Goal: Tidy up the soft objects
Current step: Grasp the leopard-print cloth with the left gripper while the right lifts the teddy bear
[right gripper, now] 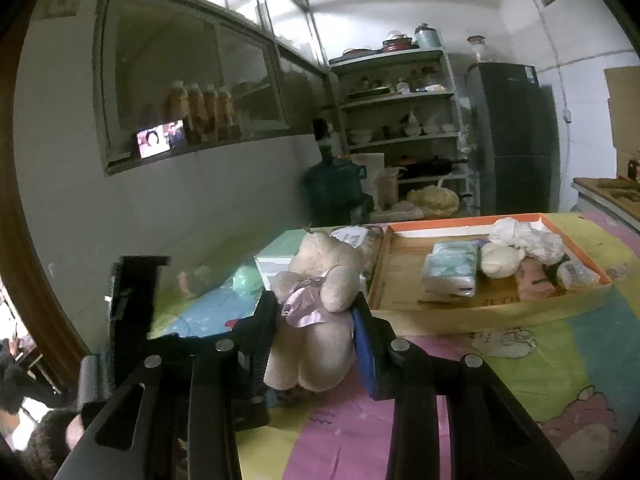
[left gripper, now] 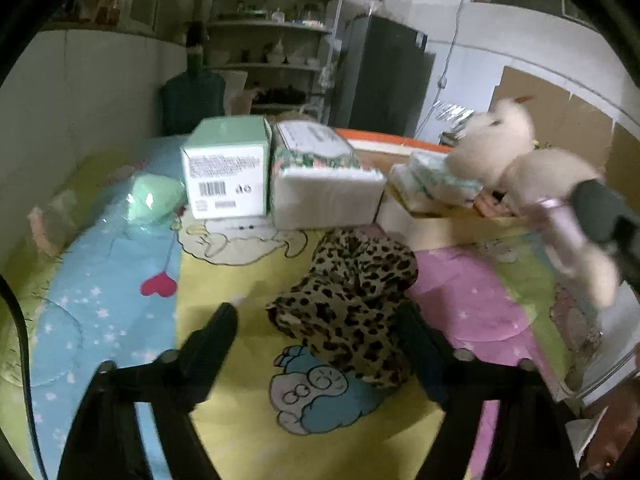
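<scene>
My right gripper [right gripper: 314, 320] is shut on a cream teddy bear [right gripper: 320, 280] with a lilac bow and holds it above the bed cover, left of the orange-rimmed cardboard tray [right gripper: 384, 264]. The bear also shows in the left wrist view [left gripper: 532, 176], held up at the right by the right gripper [left gripper: 604, 216]. My left gripper [left gripper: 316, 320] is open, its fingers on either side of a leopard-print cloth [left gripper: 352, 304] lying on the cover. The tray holds a tissue pack [right gripper: 452, 272], a cream ball [right gripper: 500, 260] and crumpled white cloth [right gripper: 528, 236].
A mint box [left gripper: 226, 168], a big tissue pack [left gripper: 324, 184] and a mint soft bag [left gripper: 152, 200] stand at the far side of the cartoon bed cover [left gripper: 240, 360]. A wall runs along the left; shelves [right gripper: 400, 120], a water jug [right gripper: 336, 188] and a fridge [right gripper: 516, 132] stand behind.
</scene>
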Tool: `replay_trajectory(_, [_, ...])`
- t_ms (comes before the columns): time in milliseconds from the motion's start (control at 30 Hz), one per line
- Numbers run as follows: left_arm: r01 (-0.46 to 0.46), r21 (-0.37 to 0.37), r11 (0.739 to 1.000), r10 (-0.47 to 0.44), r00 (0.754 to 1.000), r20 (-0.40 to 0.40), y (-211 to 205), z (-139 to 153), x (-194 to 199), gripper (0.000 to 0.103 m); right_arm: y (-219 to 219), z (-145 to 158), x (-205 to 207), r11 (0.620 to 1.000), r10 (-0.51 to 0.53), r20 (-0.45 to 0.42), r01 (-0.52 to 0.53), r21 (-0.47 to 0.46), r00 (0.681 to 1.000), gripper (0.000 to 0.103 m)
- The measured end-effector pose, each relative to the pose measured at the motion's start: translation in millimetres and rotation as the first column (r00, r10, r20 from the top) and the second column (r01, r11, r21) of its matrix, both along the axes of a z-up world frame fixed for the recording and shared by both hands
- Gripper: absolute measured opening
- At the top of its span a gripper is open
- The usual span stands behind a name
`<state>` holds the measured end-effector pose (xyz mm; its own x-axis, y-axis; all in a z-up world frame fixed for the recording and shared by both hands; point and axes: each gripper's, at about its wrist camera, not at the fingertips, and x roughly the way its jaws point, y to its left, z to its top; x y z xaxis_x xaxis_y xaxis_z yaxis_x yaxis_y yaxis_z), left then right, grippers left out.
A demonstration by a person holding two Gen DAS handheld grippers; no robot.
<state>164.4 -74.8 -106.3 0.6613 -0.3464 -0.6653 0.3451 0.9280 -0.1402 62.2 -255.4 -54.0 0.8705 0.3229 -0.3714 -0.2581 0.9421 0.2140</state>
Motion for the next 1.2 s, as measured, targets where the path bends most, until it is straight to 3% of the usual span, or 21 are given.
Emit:
replay_trajectory(100, [-0.003,0.02,1.0,0.003,1.0,-0.005,-6,-7,1,0.069,-8,0,-2,1.0,-0.009,0.004,0.009,0.01,1.0,0.038])
replay_trajectory(200, [-0.015,0.028,0.999,0.014,1.0,0.016,-7,-9,-1,0.056,-15,-1,-3,1.0,-0.017,0.004,0.017,0.022,1.0,0.038])
replay_trajectory(367, [-0.024,-0.024,0.999,0.024,1.0,0.011,-1,-10,-2,0.023,-23,-7,0,0.999,-0.025,-0.008,0.026,0.04,1.0,0.038])
replay_trajectory(633, [-0.026,-0.033,0.999,0.027,0.999,0.018,-6,-7,-4,0.016,-33,-11,-2,0.998,-0.034,-0.01,0.034,0.061,0.999,0.038])
replay_trajectory(933, [-0.042,0.003,0.999,0.042,0.996,0.073,-12,7,-18,0.016,-38,-9,-7,0.997,-0.042,-0.003,0.043,0.068,0.999,0.038])
replay_trajectory(1200, [-0.042,-0.008,0.999,0.043,0.99,0.132,-13,27,-30,0.016,-40,-4,-12,0.996,-0.052,0.012,0.051,0.069,0.999,0.038])
